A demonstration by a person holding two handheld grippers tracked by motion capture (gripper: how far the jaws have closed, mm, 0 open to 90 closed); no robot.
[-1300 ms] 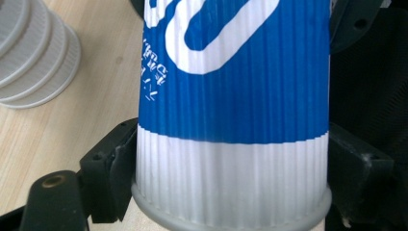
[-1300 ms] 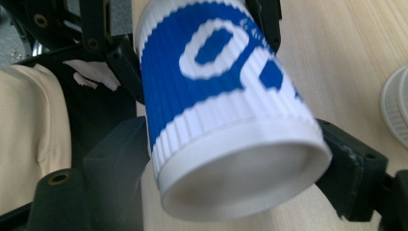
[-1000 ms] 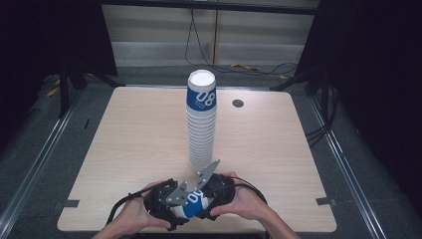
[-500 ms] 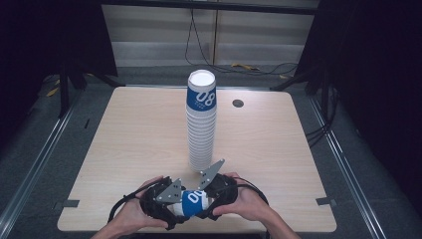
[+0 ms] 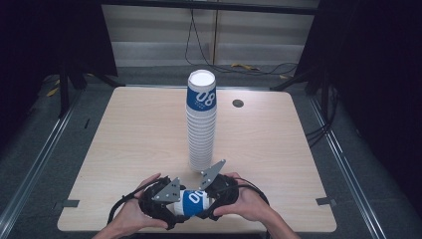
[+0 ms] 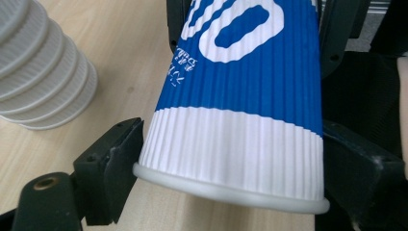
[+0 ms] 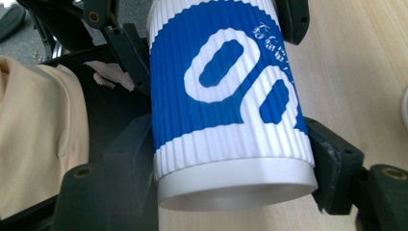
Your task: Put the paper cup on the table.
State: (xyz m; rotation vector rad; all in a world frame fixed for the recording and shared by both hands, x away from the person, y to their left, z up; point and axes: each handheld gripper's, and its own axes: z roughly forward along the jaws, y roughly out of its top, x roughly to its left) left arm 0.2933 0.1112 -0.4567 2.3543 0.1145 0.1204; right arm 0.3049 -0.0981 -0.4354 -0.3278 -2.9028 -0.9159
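A blue-and-white ribbed paper cup (image 5: 193, 201) lies on its side just above the table's front edge, held between both hands. My left gripper (image 5: 171, 199) is shut on its rim end, with a black jaw on either side of the cup (image 6: 240, 96). My right gripper (image 5: 214, 194) is shut on its base end; in the right gripper view the cup (image 7: 226, 96) sits between the two jaws, base toward the camera. My left gripper (image 6: 235, 163) and my right gripper (image 7: 231, 163) face each other along the cup.
A tall stack of the same cups (image 5: 201, 124) stands upright mid-table, just beyond the hands, and its lower rims (image 6: 43, 72) lie close to the left gripper. A small black round insert (image 5: 238, 103) sits at the far side of the wooden table (image 5: 124, 134).
The hands and grippers have shifted only slightly at the front edge. Both grippers stay shut on the lying cup.
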